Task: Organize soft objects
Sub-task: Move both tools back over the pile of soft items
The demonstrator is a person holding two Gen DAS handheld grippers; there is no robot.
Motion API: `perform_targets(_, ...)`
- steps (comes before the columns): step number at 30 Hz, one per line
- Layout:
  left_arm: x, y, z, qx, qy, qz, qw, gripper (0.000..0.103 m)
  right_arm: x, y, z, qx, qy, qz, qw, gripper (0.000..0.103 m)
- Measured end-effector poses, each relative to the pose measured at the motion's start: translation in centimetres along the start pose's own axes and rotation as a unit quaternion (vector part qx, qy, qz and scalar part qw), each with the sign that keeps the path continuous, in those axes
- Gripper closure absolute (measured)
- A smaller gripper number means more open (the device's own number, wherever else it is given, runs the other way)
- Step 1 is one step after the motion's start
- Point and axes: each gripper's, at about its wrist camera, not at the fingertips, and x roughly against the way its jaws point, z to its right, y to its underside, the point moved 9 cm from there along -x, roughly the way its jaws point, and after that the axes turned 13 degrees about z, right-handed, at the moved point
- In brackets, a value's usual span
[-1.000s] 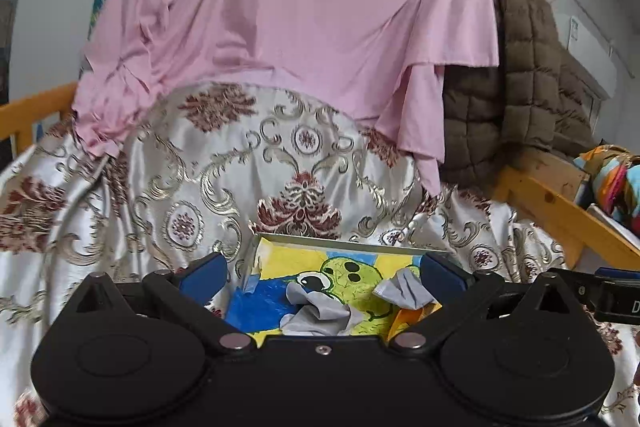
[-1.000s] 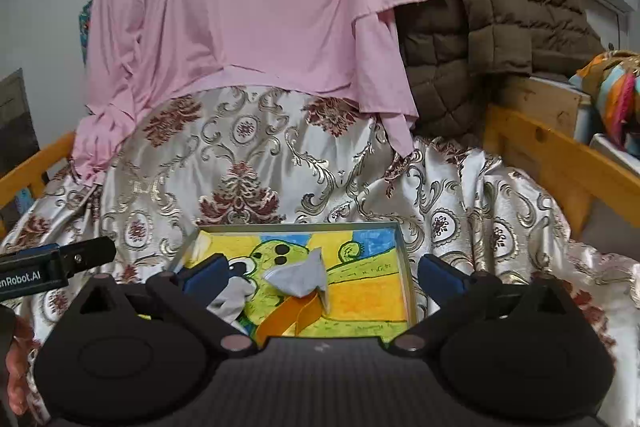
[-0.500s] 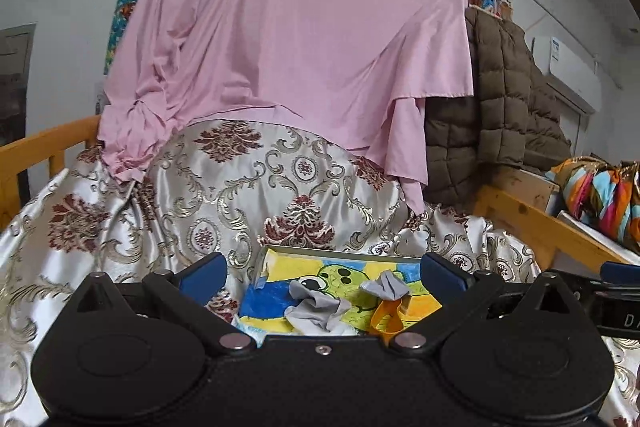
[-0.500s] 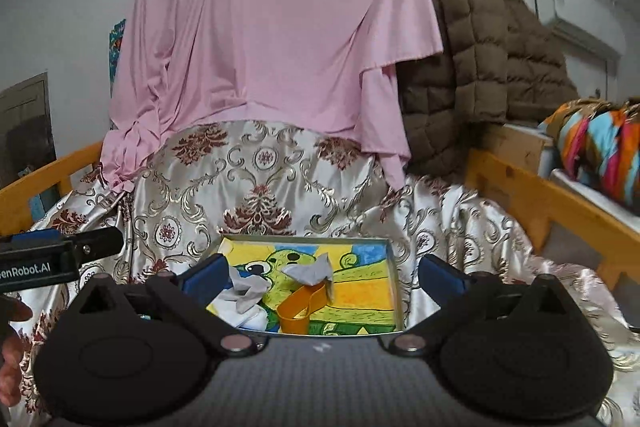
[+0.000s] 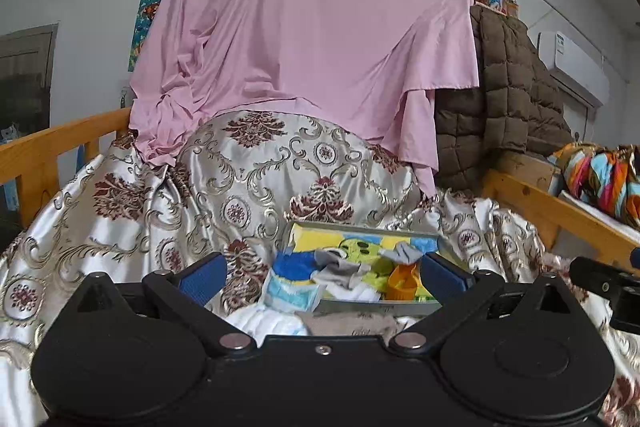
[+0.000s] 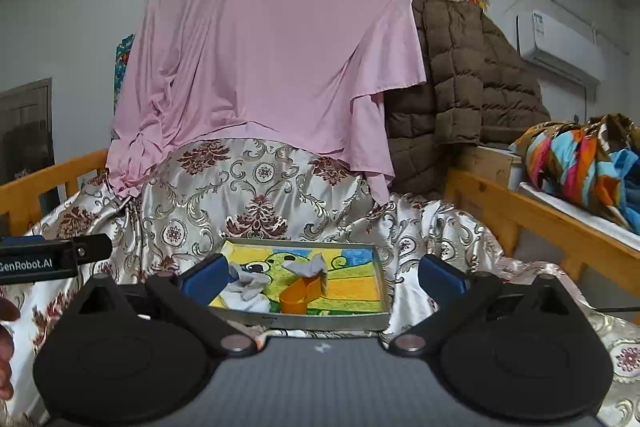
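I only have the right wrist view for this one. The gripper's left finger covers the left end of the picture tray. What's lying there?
Observer: In the left wrist view a blue cloth lies at that end of the tray, beside the grey pieces you can already see.
Operator: Anything soft outside the tray, on the near side?
Observer: Yes. A brownish-grey cloth lies on the patterned bedspread, right in front of the tray's near wall.
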Motion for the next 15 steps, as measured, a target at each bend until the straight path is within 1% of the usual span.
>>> perform_targets(3, 1.2, 1.0, -0.4, -0.009, 0.002, -0.005, 0.9999, 0.001, 1.6, 0.7, -0.4, 0.010, 0.006, 0.006, 1.000, 0.000)
perform_targets(8, 2.6, 2.4, -1.0, -0.017, -0.010, -0.015, 0.9997, 0.001, 3.8, 2.2, -1.4, 0.024, 0.004, 0.010, 1.000, 0.000)
perform_targets(15, 4.5, 4.7, -1.0, -0.036, 0.001, -0.033, 0.9988, 0.001, 5.8, 3.4, -2.4, 0.033, -0.001, 0.012, 0.999, 0.000)
